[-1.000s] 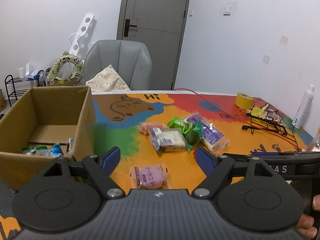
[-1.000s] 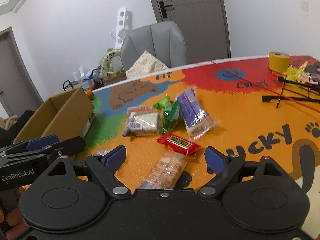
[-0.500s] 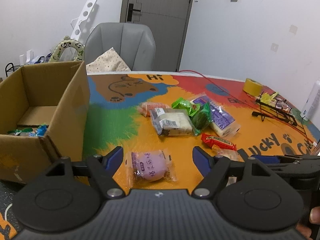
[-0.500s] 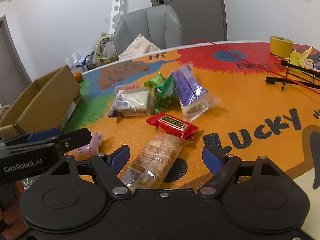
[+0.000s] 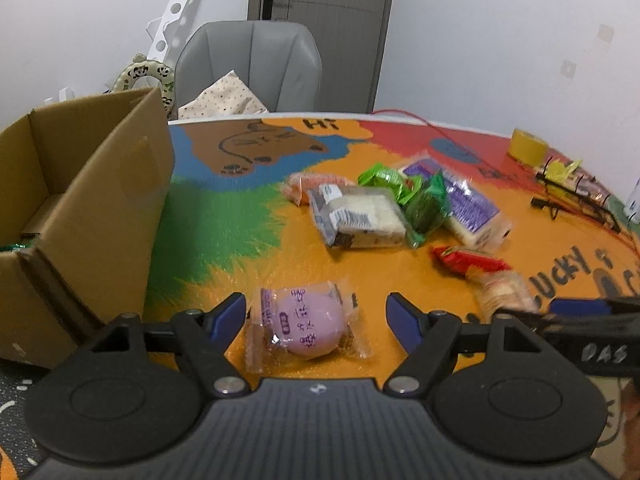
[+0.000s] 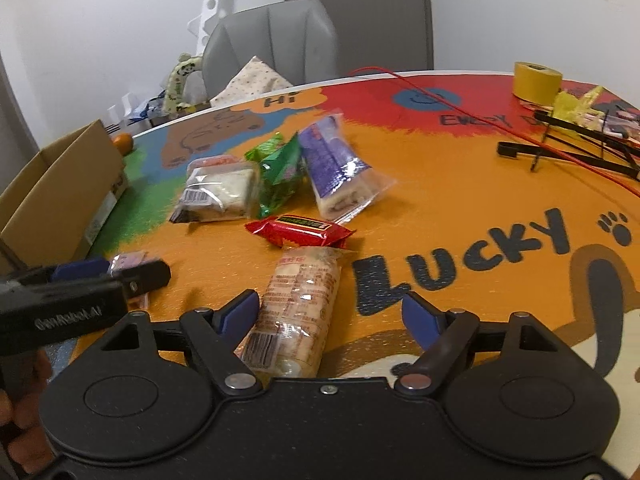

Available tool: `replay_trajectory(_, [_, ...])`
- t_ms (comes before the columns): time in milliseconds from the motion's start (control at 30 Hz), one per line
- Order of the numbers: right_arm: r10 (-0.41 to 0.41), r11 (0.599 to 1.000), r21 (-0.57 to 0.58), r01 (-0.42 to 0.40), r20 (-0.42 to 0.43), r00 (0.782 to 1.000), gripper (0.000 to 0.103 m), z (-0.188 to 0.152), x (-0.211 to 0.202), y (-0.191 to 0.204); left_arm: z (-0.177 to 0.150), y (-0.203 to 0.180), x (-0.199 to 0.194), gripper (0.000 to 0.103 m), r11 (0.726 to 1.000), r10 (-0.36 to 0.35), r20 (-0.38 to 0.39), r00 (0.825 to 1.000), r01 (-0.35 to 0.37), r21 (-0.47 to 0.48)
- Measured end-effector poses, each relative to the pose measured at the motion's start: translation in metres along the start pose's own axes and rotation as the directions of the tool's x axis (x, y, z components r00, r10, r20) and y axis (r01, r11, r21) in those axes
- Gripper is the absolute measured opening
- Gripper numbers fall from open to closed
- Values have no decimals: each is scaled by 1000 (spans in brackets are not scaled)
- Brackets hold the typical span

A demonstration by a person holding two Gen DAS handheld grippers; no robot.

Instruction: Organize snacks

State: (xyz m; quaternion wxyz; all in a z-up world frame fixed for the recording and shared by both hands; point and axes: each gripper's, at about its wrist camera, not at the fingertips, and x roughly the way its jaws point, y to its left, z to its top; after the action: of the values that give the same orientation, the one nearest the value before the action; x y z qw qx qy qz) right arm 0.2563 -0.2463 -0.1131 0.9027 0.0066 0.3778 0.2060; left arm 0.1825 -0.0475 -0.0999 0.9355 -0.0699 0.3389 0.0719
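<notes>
A purple bun in a clear wrapper (image 5: 304, 326) lies on the colourful table between the fingers of my left gripper (image 5: 316, 312), which is open, its pads not pressing on the wrapper. A long cracker pack (image 6: 300, 300) lies between the fingers of my right gripper (image 6: 330, 314); its jaws are closing, the left pad close to the pack and the right pad well apart. Further back lie a sandwich pack (image 6: 218, 192), a green packet (image 6: 280, 176), a purple cake pack (image 6: 336, 172) and a red bar (image 6: 300, 228). A cardboard box (image 5: 80, 220) stands open at the left.
A yellow tape roll (image 6: 536, 82), a black wire stand (image 6: 568, 148) and a red cable (image 6: 480, 108) occupy the far right of the table. A grey chair (image 5: 248, 64) stands behind the table. An orange (image 6: 122, 142) sits beside the box.
Both grippers have sunk toward the table and tilted down. The bun and the cracker pack now lie further in between the fingers. Both pairs of jaws stand slightly narrower.
</notes>
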Motion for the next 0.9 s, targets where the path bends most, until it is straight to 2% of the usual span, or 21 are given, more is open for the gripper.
replay_trajectory(200, [-6, 998, -59, 6, -1, 1000, 81, -3, 6, 14, -6, -1, 6, 75, 1000, 12, -9, 1000, -12, 24])
replay_trajectory(267, [-25, 996, -90, 24, -2, 1000, 79, -4, 7, 19, -6, -2, 6, 64, 999, 22, -3, 1000, -22, 29])
replay_trajectory(300, [-33, 995, -99, 32, -3, 999, 77, -4, 7, 20, -6, -2, 6, 63, 999, 24, 0, 1000, -24, 31])
replay_trajectory(400, [-63, 991, -122, 62, -2, 998, 49, -2, 5, 21, -5, 0, 4, 53, 1000, 6, 4, 1000, -6, 22])
replay_trajectory(433, [-63, 991, -120, 63, -3, 998, 34, 0, 3, 20, -4, 0, 4, 50, 1000, -2, 5, 1000, 2, 18])
replay_trajectory(567, [-8, 996, -87, 7, -12, 1000, 33, 1, -2, 16, -2, 0, -4, 39, 1000, -15, 23, 1000, 15, 19])
replay_trajectory(700, [10, 996, -85, -8, 22, 1000, 33, 4, -12, 20, 1, 3, -10, 37, 1000, -26, 25, 999, 26, 3])
replay_trajectory(900, [25, 996, -83, -19, 76, 997, 33, 15, -27, 26, 7, 6, -30, 37, 999, -42, 71, 997, 42, -9])
